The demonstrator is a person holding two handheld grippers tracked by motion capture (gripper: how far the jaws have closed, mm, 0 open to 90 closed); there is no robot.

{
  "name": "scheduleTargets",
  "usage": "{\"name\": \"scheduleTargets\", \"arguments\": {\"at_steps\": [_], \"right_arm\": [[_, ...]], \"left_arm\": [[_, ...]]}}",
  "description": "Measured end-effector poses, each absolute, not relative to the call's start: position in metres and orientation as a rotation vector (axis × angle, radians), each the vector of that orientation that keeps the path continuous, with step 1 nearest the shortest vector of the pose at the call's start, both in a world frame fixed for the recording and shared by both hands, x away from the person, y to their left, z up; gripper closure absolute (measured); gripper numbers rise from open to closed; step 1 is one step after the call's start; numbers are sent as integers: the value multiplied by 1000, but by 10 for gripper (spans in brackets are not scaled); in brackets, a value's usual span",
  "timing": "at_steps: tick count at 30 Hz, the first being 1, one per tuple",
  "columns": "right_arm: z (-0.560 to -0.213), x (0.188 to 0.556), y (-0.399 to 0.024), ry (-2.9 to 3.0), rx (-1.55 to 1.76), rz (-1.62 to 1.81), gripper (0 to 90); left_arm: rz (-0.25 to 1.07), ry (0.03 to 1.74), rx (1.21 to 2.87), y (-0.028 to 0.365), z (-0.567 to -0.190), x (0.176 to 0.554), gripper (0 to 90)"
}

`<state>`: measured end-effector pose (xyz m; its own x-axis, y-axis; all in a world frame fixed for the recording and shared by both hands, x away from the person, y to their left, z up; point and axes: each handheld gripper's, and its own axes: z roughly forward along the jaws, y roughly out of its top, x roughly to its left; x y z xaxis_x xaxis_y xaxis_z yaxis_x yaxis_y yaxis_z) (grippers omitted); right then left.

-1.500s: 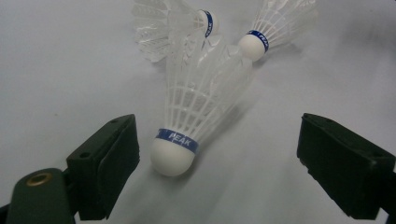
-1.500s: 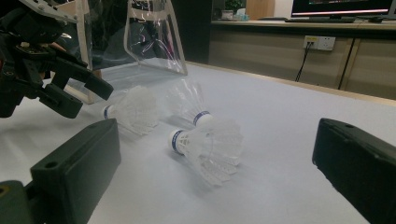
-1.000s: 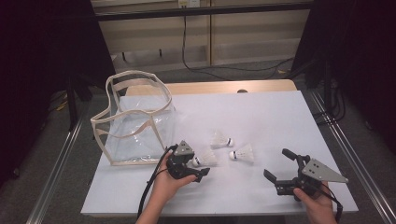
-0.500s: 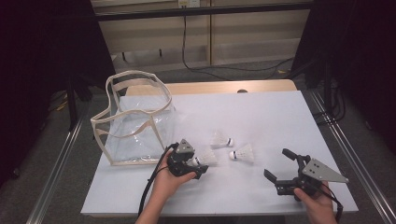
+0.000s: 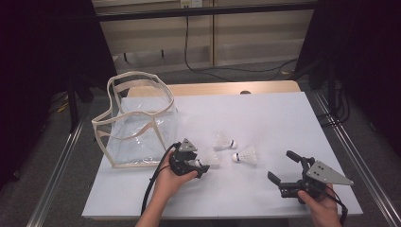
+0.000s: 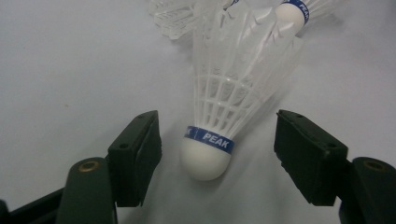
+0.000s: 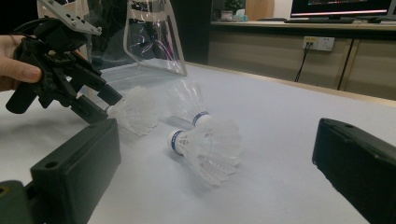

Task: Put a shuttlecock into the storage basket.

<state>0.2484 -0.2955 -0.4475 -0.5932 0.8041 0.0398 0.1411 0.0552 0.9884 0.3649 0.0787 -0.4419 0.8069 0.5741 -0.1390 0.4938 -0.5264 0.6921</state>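
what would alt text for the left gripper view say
A white plastic shuttlecock with a blue band reading PEAK lies on the white table, its rounded cork end between the left gripper's two black jaws, which have just been closing but do not touch it yet. Two more white shuttlecocks lie behind it.

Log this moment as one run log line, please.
left gripper: closing around nearest shuttlecock, pads not touching | right gripper: open, idle

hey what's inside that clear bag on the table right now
Nothing shows inside the clear bag; through its walls only the white table is visible. All three shuttlecocks lie outside it, one between the left gripper's open jaws, which have just been closing.
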Motion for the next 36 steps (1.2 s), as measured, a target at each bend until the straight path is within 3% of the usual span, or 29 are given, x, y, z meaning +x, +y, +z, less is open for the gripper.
{"name": "scheduleTargets", "arguments": {"at_steps": [12,36], "right_arm": [[-447,249,-295,1794,942,1579,5],[-447,248,-295,1797,945,1578,6]], "left_arm": [[122,778,2275,77,-439,370,376],[77,755,2344,75,-439,375,550]]}}
